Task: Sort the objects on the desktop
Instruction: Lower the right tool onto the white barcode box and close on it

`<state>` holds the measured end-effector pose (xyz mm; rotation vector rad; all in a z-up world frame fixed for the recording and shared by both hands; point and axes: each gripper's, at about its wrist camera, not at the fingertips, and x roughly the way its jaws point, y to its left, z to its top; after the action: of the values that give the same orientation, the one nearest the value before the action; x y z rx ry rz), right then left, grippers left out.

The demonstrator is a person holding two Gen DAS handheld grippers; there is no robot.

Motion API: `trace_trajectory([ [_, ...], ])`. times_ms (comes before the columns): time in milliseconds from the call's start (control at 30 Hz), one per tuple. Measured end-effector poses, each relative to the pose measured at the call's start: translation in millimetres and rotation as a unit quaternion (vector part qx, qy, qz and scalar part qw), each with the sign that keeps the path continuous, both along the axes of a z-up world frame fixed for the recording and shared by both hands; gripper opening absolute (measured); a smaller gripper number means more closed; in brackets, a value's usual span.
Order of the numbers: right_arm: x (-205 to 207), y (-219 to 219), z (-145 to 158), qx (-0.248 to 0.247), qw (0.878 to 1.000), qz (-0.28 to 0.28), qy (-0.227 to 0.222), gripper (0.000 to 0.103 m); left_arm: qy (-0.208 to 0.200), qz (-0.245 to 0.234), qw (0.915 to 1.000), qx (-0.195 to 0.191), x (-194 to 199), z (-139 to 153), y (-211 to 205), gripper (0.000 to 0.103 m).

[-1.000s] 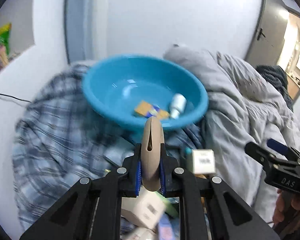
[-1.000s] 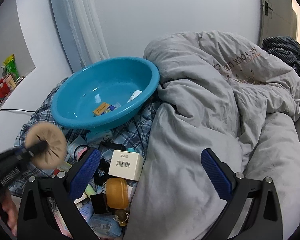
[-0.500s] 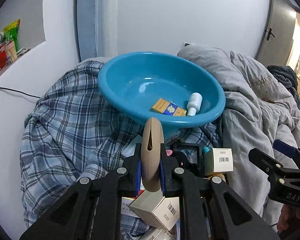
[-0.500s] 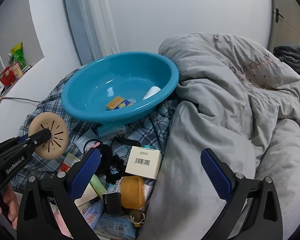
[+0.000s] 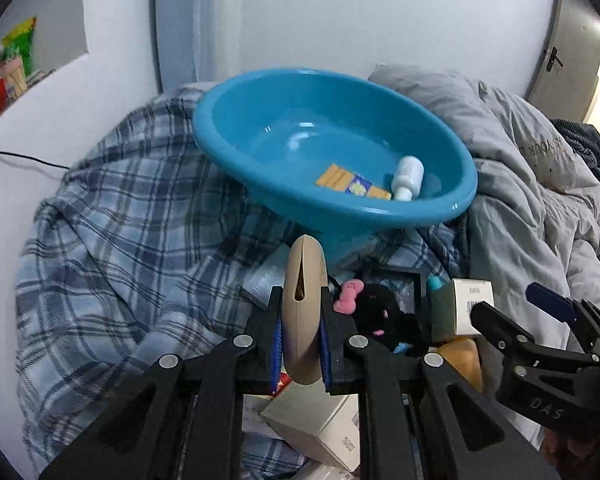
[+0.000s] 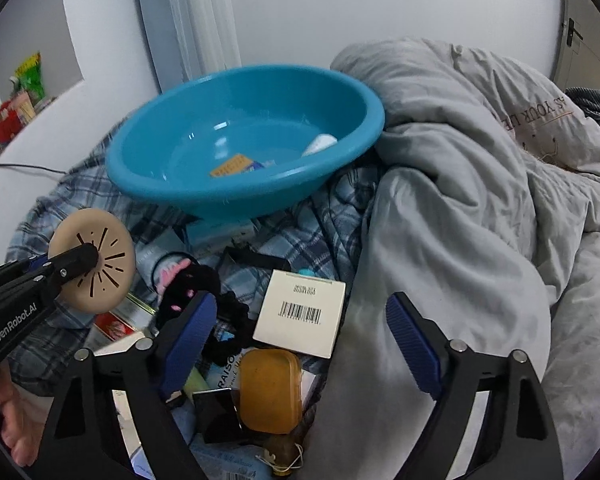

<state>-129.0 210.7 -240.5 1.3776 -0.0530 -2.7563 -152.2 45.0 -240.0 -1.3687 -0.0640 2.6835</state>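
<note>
My left gripper (image 5: 302, 328) is shut on a beige round slotted disc (image 5: 303, 312), held edge-on in front of the blue basin (image 5: 260, 168). The disc (image 6: 94, 260) also shows in the right wrist view at the left, in the left gripper (image 6: 70, 264). The basin (image 6: 148, 188) holds an orange box (image 5: 340, 178) and a white bottle (image 5: 407, 178). My right gripper (image 6: 298, 338) is open and empty above a pile with a white barcoded box (image 6: 300, 312) and an amber soap case (image 6: 270, 390).
A plaid cloth (image 5: 120, 240) lies under the basin. A grey duvet (image 6: 480, 200) fills the right side. The pile also has a black plush with pink bow (image 5: 374, 306), a cream carton (image 5: 320, 424) and small packets. A white ledge (image 5: 40, 120) with a cable runs at the left.
My left gripper with the disc has come closer to the basin, which now looks larger. My right gripper has lowered toward the pile of items.
</note>
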Motion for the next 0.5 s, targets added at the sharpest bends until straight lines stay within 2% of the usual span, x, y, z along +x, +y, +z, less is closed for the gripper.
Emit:
trace_trajectory([
  [500, -22.0, 2.8, -40.7, 0.013, 0.999, -0.033, -0.035, 0.085, -0.032, -0.007, 0.9994, -0.005, -10.9, -24.3, 6.3, 0.016],
])
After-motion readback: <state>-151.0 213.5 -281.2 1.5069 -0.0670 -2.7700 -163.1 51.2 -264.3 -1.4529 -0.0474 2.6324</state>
